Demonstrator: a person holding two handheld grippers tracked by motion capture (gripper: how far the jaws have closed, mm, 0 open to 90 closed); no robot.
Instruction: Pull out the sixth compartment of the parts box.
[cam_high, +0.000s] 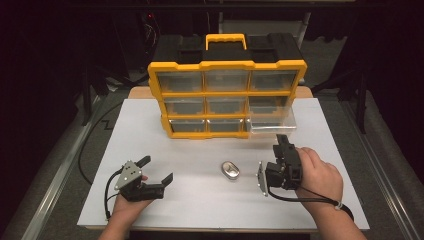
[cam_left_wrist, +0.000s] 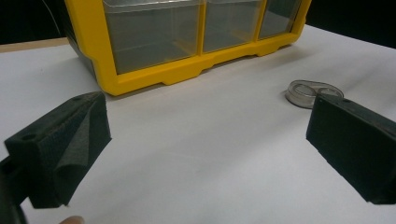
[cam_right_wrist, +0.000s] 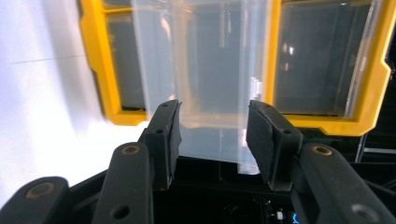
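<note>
Clear plastic drawer pulled out of yellow organizer, right tongs spread before it, left tongs spread.

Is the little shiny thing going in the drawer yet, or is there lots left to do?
Done: the bottom right drawer of the yellow cabinet is pulled out. In hand: the right gripper sits just before the drawer with jaws apart, gripping nothing; the left gripper waits open. Probably left: picking up the small case from the table and putting it in.
</note>
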